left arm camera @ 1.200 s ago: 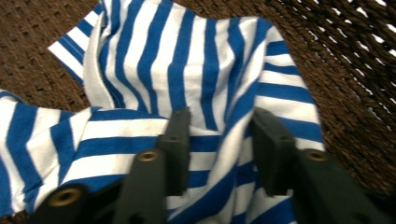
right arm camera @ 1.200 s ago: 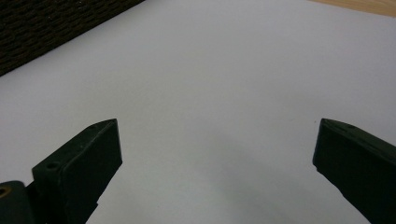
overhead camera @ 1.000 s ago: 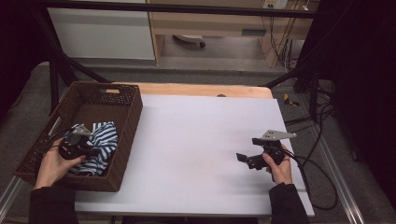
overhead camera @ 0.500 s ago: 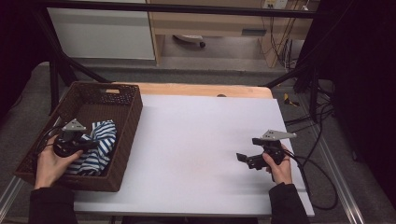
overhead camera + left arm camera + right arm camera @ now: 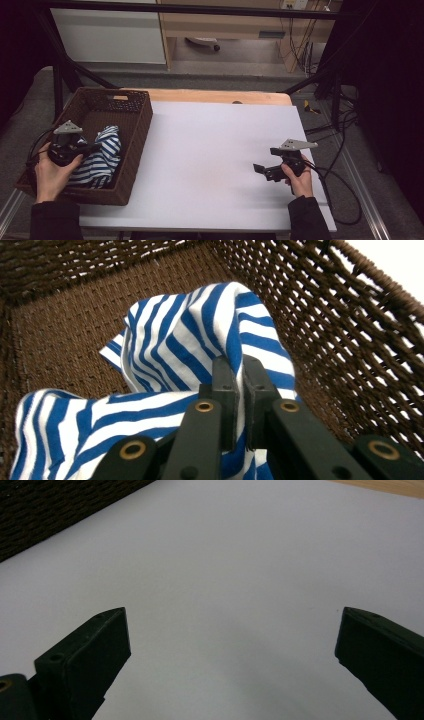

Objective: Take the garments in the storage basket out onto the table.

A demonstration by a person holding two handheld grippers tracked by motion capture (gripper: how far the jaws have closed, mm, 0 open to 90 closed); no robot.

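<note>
Evidently we have the left gripper [image 5: 239,390] pinched on a raised fold of the striped cloth [image 5: 200,345], which lies in the wicker basket [image 5: 132,150] at the frame's left. It looks soft, light and limp, so we judge a bunched fold the best hold. Our right gripper [image 5: 263,170] rests lower right, jaws wide apart.

Both claws are black, each topped by a grey three-cornered plate, the left claw [image 5: 95,148] trailing a black cable and the right claw [image 5: 260,169] a looping one. In the left gripper view its arms carry brass-ringed rivets. The person wears dark long sleeves [image 5: 56,220].
</note>
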